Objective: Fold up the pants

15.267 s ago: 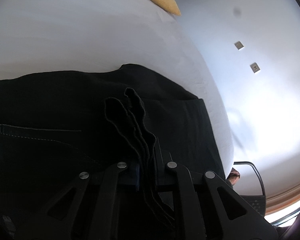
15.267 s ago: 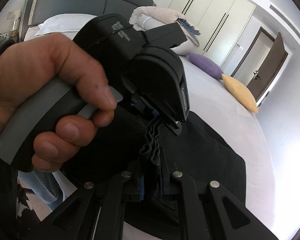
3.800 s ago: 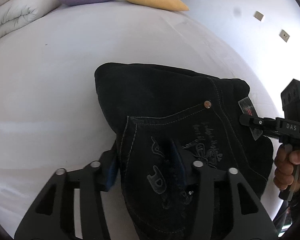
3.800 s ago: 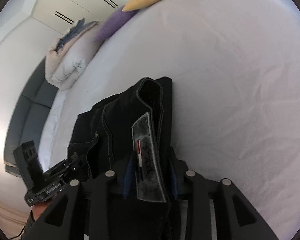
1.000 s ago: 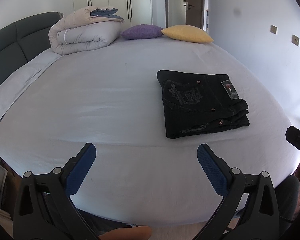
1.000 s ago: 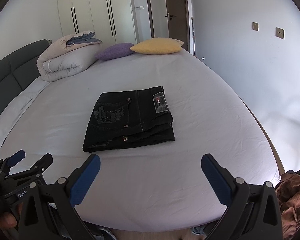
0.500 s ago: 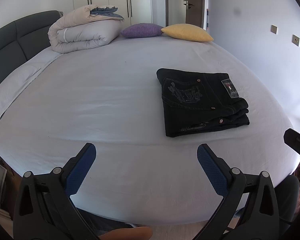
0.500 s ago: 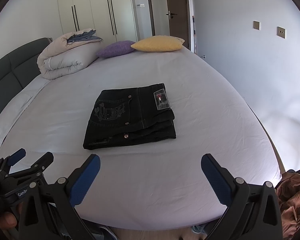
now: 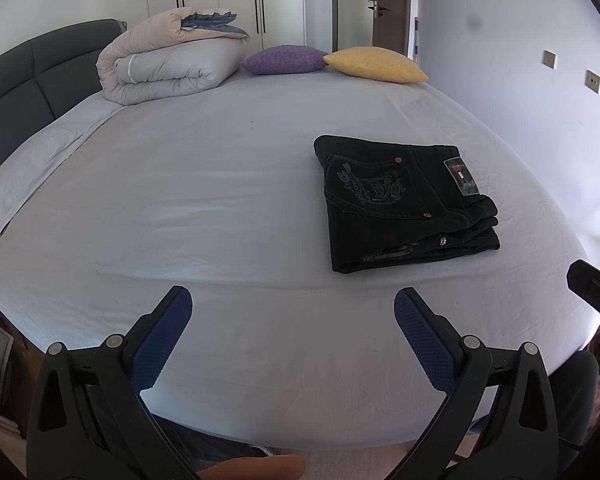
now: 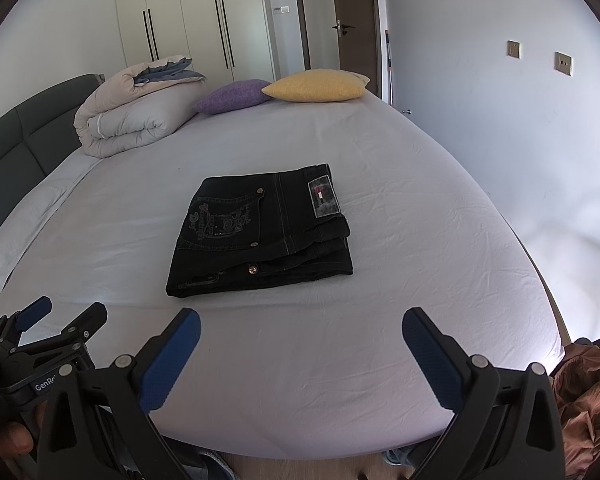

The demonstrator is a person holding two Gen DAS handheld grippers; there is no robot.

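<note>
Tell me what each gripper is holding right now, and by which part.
Nothing. The left gripper and right gripper are both open and empty; the folded pants lie apart on the bed.

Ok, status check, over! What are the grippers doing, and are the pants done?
Left gripper, right gripper open, empty. Black pants folded on bed. Nothing blocking.

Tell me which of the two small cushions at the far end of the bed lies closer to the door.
The yellow cushion; the purple cushion sits beside it, nearer the rolled duvet.
</note>
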